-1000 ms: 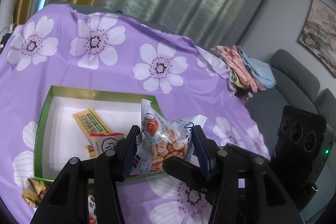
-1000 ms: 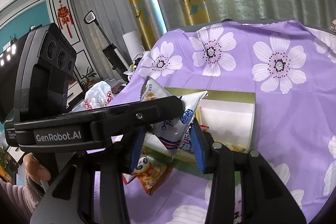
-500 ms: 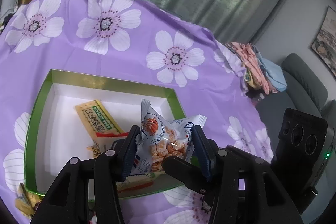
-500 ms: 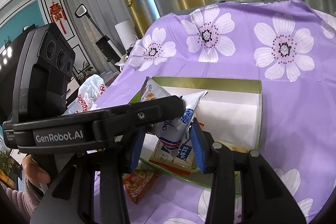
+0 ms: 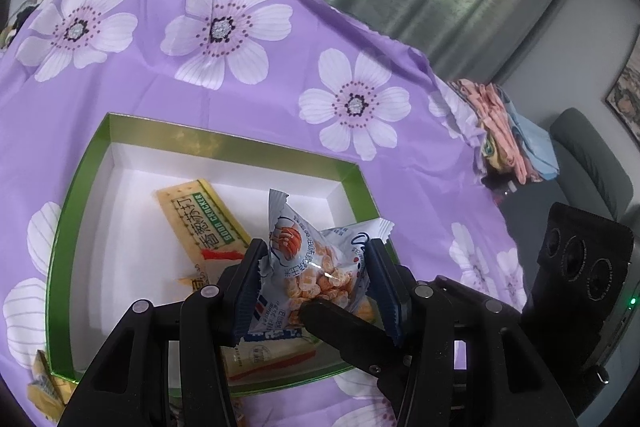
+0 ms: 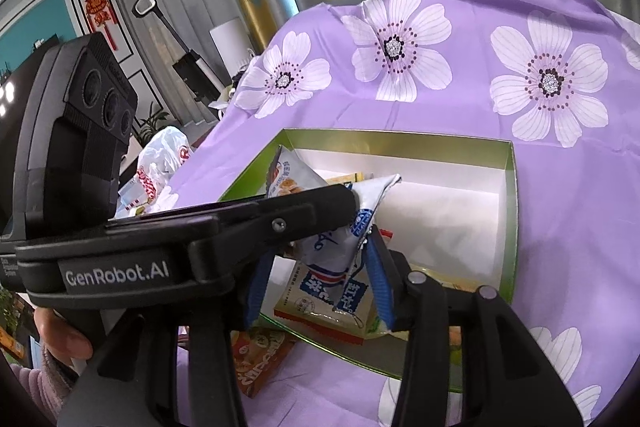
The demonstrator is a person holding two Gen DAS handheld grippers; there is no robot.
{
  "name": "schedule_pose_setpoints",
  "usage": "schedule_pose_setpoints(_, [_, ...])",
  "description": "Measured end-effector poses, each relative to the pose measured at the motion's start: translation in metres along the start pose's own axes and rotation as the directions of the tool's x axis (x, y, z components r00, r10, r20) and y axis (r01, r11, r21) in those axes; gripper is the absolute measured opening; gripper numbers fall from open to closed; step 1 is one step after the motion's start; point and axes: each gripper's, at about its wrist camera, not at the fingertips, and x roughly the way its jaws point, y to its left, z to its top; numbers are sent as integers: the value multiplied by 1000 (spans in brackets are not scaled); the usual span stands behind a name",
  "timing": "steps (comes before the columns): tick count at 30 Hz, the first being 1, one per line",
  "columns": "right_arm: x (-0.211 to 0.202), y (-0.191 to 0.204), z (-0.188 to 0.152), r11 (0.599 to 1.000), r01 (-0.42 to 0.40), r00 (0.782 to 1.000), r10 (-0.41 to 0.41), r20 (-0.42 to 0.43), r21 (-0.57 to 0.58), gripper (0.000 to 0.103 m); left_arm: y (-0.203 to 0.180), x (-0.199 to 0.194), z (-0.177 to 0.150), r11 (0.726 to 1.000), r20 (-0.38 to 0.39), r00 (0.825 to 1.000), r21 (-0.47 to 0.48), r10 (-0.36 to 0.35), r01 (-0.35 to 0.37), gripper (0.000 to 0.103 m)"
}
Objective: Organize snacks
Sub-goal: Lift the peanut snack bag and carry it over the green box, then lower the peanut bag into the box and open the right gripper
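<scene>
Purple flowered cloth covers the table. Left view: my left hand-held gripper pinches a snack bag over the green box. Right view: my right hand-held gripper, jaws just easing apart, still touches the bag.

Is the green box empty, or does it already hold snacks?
Not empty: the green box holds a yellow cracker packet flat on its white floor, and at least one more packet lies at its near edge.
</scene>
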Motion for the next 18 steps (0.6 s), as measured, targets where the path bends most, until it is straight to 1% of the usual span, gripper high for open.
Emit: schedule_pose_setpoints(18, [11, -1, 2, 1000, 22, 998, -22, -51, -1, 46, 11, 10, 0, 999, -32, 999, -31, 12, -13, 52])
